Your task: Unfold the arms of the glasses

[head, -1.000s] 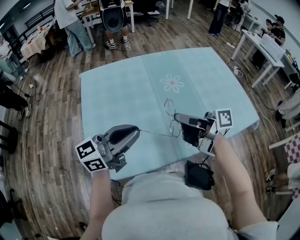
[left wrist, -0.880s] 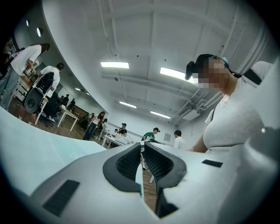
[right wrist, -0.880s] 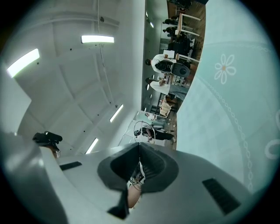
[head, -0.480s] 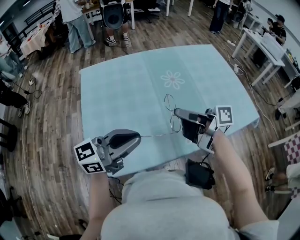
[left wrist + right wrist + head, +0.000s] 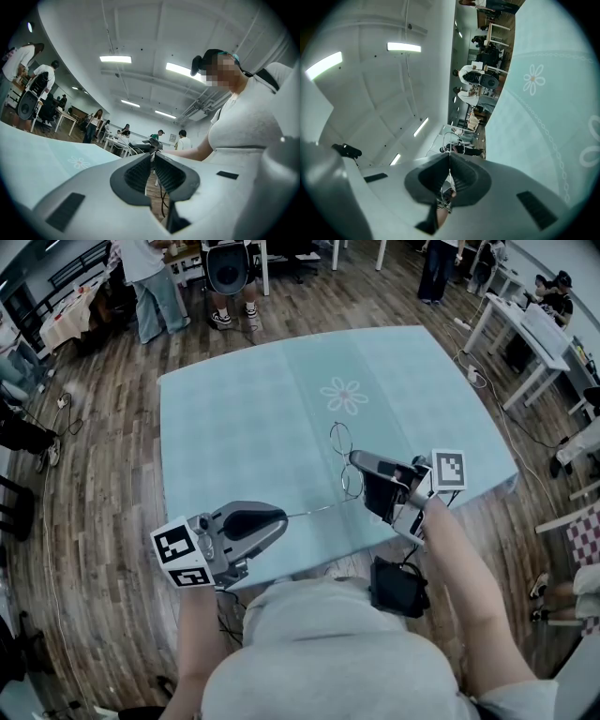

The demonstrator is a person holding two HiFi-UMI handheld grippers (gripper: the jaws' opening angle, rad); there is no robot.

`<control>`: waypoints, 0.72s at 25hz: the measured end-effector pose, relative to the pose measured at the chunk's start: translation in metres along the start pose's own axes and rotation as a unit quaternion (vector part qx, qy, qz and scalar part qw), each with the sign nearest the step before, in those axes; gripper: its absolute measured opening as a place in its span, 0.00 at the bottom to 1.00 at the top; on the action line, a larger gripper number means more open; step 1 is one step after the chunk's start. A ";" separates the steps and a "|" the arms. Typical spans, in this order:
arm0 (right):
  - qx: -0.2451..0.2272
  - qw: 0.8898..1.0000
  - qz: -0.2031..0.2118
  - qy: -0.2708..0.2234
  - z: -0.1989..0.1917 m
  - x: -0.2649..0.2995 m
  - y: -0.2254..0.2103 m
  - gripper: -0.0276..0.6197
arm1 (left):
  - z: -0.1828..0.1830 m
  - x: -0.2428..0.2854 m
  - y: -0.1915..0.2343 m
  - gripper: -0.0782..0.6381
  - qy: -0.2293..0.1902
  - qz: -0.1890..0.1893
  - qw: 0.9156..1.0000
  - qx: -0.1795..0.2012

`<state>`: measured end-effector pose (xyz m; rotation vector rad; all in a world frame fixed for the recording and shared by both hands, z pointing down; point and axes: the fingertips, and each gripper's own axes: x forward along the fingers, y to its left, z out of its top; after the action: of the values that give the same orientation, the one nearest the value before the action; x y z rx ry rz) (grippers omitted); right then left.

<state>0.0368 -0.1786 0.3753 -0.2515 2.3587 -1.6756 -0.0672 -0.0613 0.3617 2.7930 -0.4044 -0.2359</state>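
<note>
Thin wire-rimmed glasses hang above the near part of the pale blue table. My right gripper is shut on the frame between the two round lenses. In the right gripper view the wire frame sticks out past the closed jaws. One slim arm of the glasses runs leftward from the frame, and my left gripper is shut on its tip. From the left gripper view, the jaws stand almost together and the right gripper shows straight ahead. The other arm of the glasses is too thin to make out.
The table's near edge lies just below both grippers. A flower print marks the cloth farther out. A black device hangs at the person's waist. People, chairs and white tables stand around the room on a wooden floor.
My left gripper has drawn a little toward the person and downward with the arm's tip, so the arm stands wider from the frame. The right gripper has hardly moved.
</note>
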 end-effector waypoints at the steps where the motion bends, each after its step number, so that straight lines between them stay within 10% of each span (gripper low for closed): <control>1: 0.001 1.000 0.001 0.001 0.000 0.000 0.000 0.06 | 0.000 0.000 0.000 0.16 0.001 0.002 1.000 0.001; 11: -0.001 1.000 0.013 0.015 -0.007 0.000 0.007 0.06 | -0.001 -0.004 0.006 0.17 -0.002 0.026 1.000 0.006; 18: -0.001 0.999 0.026 0.023 -0.008 -0.001 0.012 0.06 | -0.004 0.001 0.022 0.45 -0.002 0.069 0.998 0.004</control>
<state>0.0352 -0.1676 0.3665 -0.1511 2.3774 -1.6731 -0.0707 -0.0804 0.3723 2.7580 -0.5976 -0.2092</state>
